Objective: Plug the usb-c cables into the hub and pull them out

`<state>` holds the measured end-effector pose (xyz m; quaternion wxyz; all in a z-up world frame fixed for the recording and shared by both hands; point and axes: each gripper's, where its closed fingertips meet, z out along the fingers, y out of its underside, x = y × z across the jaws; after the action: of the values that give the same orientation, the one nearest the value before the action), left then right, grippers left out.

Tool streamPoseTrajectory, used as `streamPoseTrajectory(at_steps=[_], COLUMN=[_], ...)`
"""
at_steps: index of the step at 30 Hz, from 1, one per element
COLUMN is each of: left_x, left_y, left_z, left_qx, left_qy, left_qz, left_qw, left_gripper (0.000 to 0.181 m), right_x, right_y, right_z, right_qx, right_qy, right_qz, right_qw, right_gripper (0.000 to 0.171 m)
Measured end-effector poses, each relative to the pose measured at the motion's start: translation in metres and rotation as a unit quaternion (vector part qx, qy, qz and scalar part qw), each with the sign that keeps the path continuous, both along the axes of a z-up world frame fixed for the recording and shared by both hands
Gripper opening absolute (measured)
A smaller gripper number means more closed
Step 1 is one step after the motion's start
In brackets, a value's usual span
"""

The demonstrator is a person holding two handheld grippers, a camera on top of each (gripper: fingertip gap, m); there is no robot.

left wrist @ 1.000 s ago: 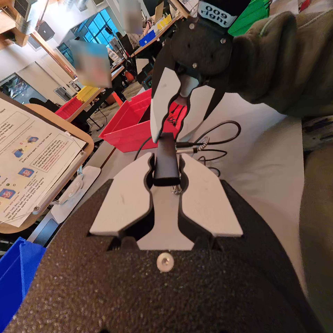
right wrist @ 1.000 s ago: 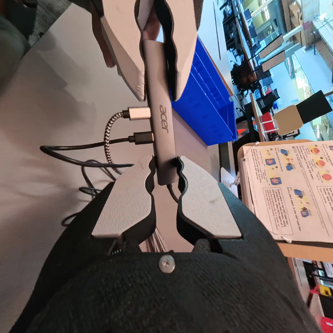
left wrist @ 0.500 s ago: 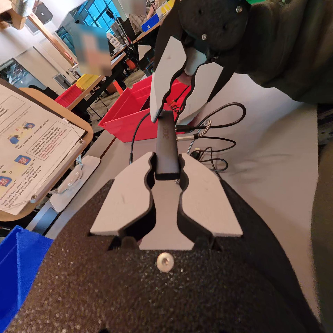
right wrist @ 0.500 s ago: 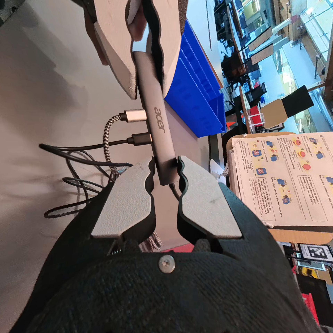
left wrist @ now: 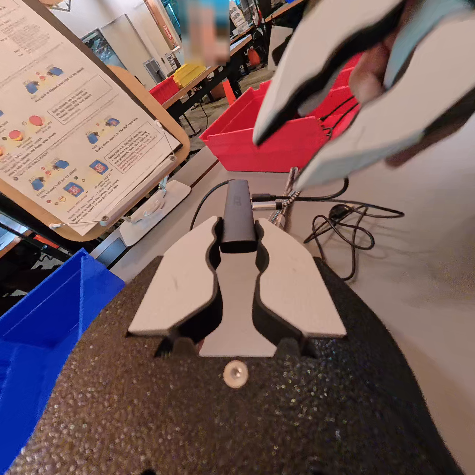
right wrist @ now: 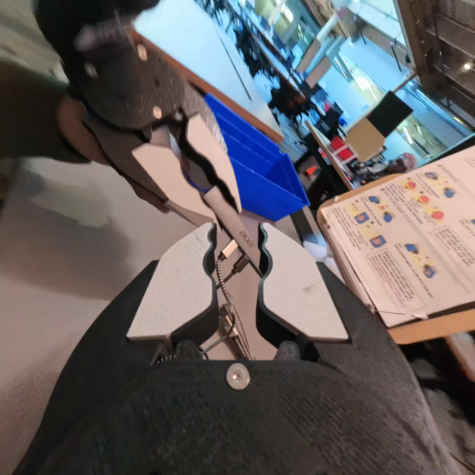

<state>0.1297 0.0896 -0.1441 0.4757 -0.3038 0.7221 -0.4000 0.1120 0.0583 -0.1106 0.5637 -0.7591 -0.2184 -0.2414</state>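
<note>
Hub [left wrist: 238,213]: a slim dark-grey bar, its near end pinched between the fingers of the left gripper [left wrist: 237,231]. In the left wrist view its long axis runs straight away from the camera, in line with the fingers, the far end free above the desk [left wrist: 411,295].
Hub from the other side: in the right wrist view the same bar [right wrist: 231,218] slants from upper left to lower right, crossing the gap of the right gripper [right wrist: 237,228] without touching either finger.
Left gripper: fingers closed on the hub's narrow sides, gripping only its last stretch.
Right gripper: fingers spread and holding nothing — in the left wrist view it [left wrist: 277,164] is blurred, up and to the right of the hub and clear of it.
Cables: two plugs sit in the hub's right-hand long side, a black one [left wrist: 262,198] and a silver one with a braided lead [left wrist: 266,205]; both stick out square to the long axis. The black lead trails into a loose tangle [left wrist: 341,228] on the desk.
Hub's own lead: a thin black cord [left wrist: 205,200] leaves the far end and curves left.
Writing: the hub carries a small printed mark on its top face; a printed instruction sheet [left wrist: 66,123] with coloured pictures is clipped to a tilted board at left.
Surroundings: red bin [left wrist: 257,151] beyond the hub — blue bin [left wrist: 46,321] near left.
</note>
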Motion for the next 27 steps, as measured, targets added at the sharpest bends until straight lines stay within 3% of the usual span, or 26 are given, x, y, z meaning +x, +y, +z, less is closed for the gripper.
streamPoseTrajectory(at_steps=[1,5,10,13,19,22,27], left_x=[0.000,0.001,0.002,0.001,0.000,0.000,0.002], left_y=[0.002,0.014,0.017,0.009,-0.009,-0.008,-0.012], left_z=[0.002,0.010,0.022,0.027,0.031,0.031,0.028], left_qx=[0.001,-0.007,-0.035,-0.023,-0.012,-0.049,-0.131], left_qy=[-0.004,-0.018,-0.071,-0.114,-0.140,-0.133,-0.081], left_qz=[0.008,0.036,0.071,0.081,0.078,0.072,0.059], left_qw=[1.000,0.999,0.994,0.990,0.987,0.987,0.986], left_gripper=[0.024,0.024,0.024,0.024,0.024,0.023,0.024], right_x=[0.004,0.015,0.025,0.022,0.034,0.034,0.035], right_y=[0.006,0.020,0.023,0.025,0.018,0.018,0.015], right_z=[-0.009,-0.023,-0.012,-0.009,-0.010,-0.009,-0.009], right_qx=[-0.013,0.010,0.089,0.116,0.107,0.092,0.068], right_qy=[-0.027,-0.062,-0.074,-0.046,-0.111,-0.184,-0.353], right_qz=[-0.021,-0.079,-0.171,-0.168,-0.188,-0.182,-0.179], right_qw=[0.999,0.995,0.978,0.978,0.970,0.961,0.916], right_gripper=[0.030,0.027,0.023,0.018,0.009,0.007,0.006])
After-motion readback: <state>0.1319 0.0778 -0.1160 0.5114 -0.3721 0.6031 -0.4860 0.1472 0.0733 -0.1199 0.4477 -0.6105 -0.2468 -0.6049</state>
